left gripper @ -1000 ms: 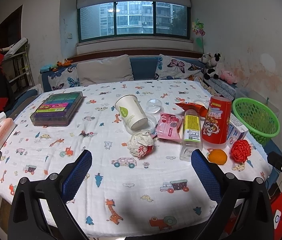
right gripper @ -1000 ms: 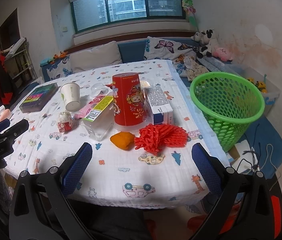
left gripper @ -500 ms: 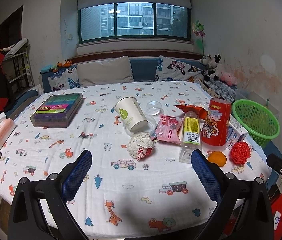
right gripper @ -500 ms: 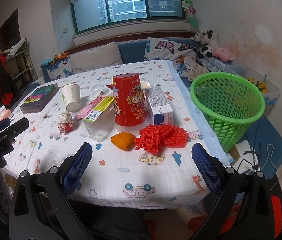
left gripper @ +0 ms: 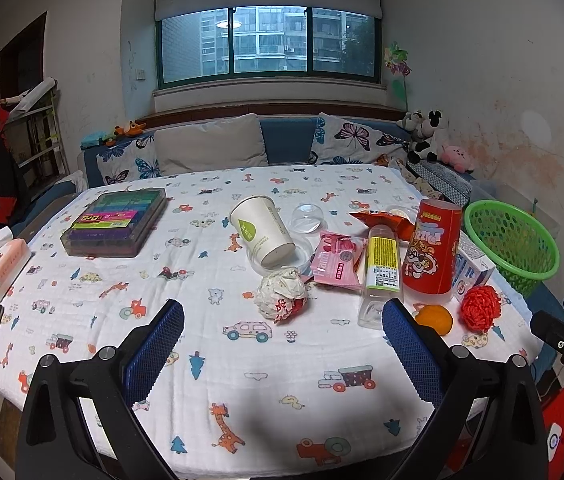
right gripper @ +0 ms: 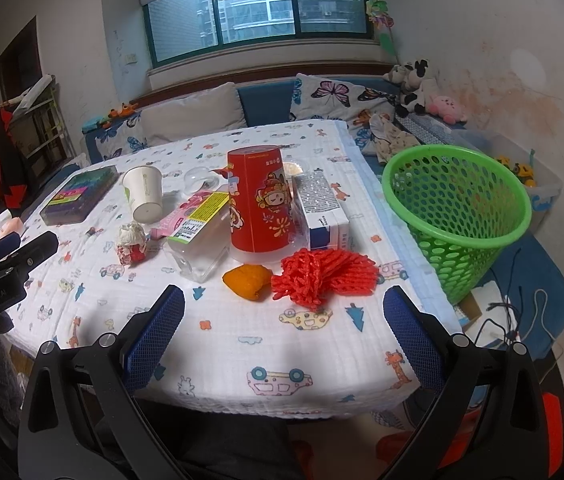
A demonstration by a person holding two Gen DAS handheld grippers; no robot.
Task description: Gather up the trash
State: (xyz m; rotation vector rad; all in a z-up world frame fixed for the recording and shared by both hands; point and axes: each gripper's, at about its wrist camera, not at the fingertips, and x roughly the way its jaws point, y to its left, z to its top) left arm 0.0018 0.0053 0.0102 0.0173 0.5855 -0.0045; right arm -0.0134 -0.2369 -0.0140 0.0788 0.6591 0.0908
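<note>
Left wrist view: left gripper [left gripper: 282,344] spread wide, holding nothing, above the near edge of the cartoon-print white tablecloth [left gripper: 209,364]. Ahead of it, a crumpled white-and-red paper wad [left gripper: 282,294]; beyond that, a tipped white paper cup [left gripper: 261,229]. Right of the wad: pink wrapper [left gripper: 336,265], clear plastic bottle lying flat [left gripper: 378,274], tall red printed canister [left gripper: 434,254], orange peel [left gripper: 435,319], red foam net [left gripper: 480,306].

Right wrist view: right gripper [right gripper: 284,338] likewise wide and empty. Just ahead, the net and peel, before the canister. Right of the canister, off the table, a green perforated plastic basket [right gripper: 456,210].
</note>
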